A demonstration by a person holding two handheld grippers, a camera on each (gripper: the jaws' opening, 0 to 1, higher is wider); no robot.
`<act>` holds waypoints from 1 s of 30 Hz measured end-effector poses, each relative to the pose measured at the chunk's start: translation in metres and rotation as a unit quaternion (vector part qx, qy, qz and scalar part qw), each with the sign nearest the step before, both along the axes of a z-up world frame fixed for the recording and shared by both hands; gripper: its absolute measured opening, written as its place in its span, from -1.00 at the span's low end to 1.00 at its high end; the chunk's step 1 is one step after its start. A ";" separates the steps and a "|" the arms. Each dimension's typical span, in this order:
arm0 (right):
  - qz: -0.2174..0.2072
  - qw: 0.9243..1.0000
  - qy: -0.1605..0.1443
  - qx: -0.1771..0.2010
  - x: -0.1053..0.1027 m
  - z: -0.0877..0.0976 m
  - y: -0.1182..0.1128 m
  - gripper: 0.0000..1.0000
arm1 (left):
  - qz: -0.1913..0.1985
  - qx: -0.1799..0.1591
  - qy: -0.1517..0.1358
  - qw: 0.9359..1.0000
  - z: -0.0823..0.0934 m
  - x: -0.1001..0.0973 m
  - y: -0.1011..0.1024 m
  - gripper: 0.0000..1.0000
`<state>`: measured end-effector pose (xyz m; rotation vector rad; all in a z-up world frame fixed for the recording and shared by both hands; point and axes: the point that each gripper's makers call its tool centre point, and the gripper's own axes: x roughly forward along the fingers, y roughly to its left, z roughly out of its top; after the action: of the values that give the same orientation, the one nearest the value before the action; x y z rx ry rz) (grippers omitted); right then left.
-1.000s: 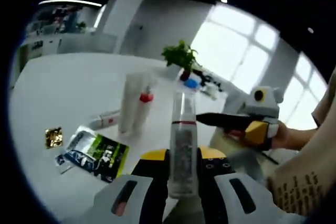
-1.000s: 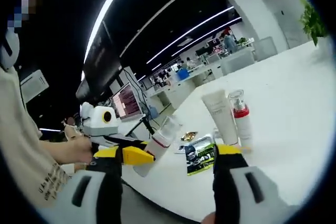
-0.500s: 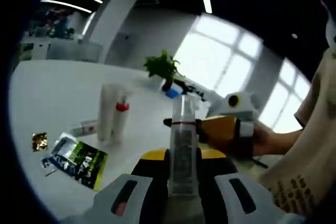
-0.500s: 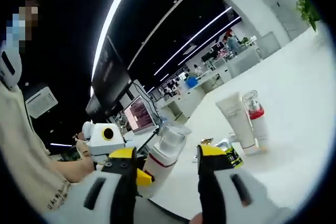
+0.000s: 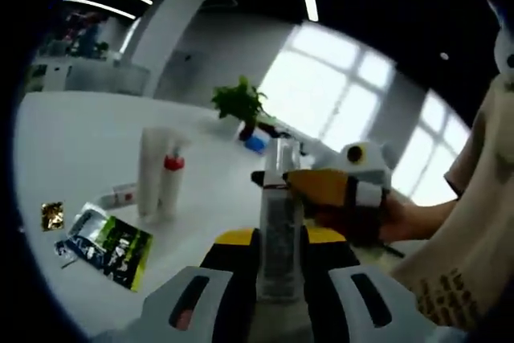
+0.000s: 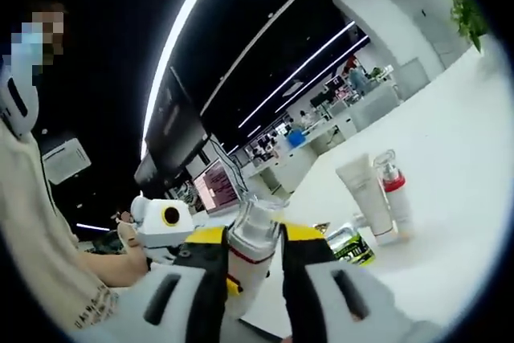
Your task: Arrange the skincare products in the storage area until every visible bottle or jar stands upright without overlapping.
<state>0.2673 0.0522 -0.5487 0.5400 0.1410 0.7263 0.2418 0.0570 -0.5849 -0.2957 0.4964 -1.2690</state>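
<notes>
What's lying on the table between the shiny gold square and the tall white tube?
In the left gripper view, a green-and-black sachet lies between the gold square and the white tube.

The lower part of the clear bottle (image 5: 279, 230) is hidden between the left gripper (image 5: 275, 267) jaws, its label blurred

Daylight floods in from my far windows (image 5: 353, 90), glaring off the white counter (image 5: 88, 134). Ceiling light strips (image 6: 189, 14) streak a dark ceiling. Both views are soft, motion-blurred, and bent at their fisheye edges.
</notes>
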 end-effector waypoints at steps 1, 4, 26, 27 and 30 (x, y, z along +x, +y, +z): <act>0.001 1.000 -0.005 -0.013 0.000 0.000 0.000 -0.52 | -0.003 0.007 -0.010 1.000 -0.001 0.001 -0.001 -0.64; 0.006 0.998 -0.015 -0.064 0.000 -0.006 0.000 -0.54 | -0.006 0.053 -0.042 0.998 -0.010 0.005 0.000 -0.62; 0.057 0.947 -0.059 -0.311 0.000 -0.033 0.010 -0.57 | -0.081 0.250 -0.161 0.951 -0.045 0.012 -0.011 -0.66; 0.057 0.945 -0.060 -0.316 0.000 -0.034 0.010 -0.57 | -0.082 0.251 -0.162 0.951 -0.046 0.012 -0.011 -0.66; 0.054 0.944 -0.059 -0.320 0.002 -0.037 0.009 -0.57 | -0.088 0.250 -0.157 0.951 -0.050 0.015 -0.012 -0.67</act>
<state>0.2692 0.0609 -0.5858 -0.1351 0.2837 0.7666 0.2572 0.0449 -0.6350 0.3811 0.5580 -1.2857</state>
